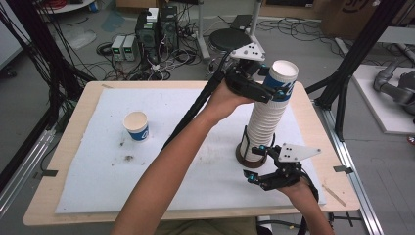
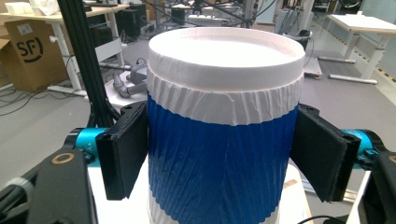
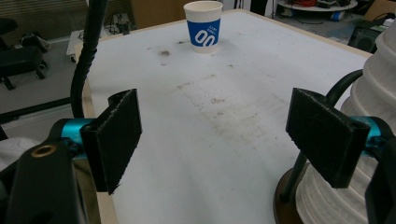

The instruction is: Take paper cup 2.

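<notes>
On the left of the desk (image 1: 63,161), a single paper cup (image 1: 136,126) stands upright on the white mat (image 1: 195,171), well apart from the rest. Right of centre, a tall stack of cups (image 1: 264,127) rises from a dark holder (image 1: 243,155). The left hand-held gripper (image 1: 274,88) is at the top cup (image 2: 224,135), pads pressed on both its sides. At near right, the right hand-held gripper (image 1: 257,169) sits beside the stack's base, jaws apart and holding nothing.

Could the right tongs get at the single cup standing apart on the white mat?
Probably yes: the right tongs are open and empty, and bare mat lies between them and the single cup.
</notes>
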Available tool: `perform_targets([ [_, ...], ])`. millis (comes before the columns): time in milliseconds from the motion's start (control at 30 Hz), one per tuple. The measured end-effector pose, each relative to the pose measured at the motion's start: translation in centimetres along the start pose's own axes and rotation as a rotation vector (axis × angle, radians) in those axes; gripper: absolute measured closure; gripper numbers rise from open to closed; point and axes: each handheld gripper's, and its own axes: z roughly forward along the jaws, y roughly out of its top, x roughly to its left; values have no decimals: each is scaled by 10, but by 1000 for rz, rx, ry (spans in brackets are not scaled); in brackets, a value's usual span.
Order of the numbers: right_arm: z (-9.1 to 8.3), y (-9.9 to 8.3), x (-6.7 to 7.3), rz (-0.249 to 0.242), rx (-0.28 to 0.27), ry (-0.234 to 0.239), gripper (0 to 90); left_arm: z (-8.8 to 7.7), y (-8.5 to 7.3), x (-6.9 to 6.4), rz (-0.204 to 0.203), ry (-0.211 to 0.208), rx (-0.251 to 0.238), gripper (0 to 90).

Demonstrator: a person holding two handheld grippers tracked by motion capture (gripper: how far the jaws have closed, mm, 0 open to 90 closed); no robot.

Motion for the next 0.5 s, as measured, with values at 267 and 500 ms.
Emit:
perform_targets([
  [267,-1,0,0,3,0,0,186,-5,6,-1,-10,6,-50,257],
  [500,1,0,1,3,6,5,186,-13,21,-1,-24,4,-119,271],
])
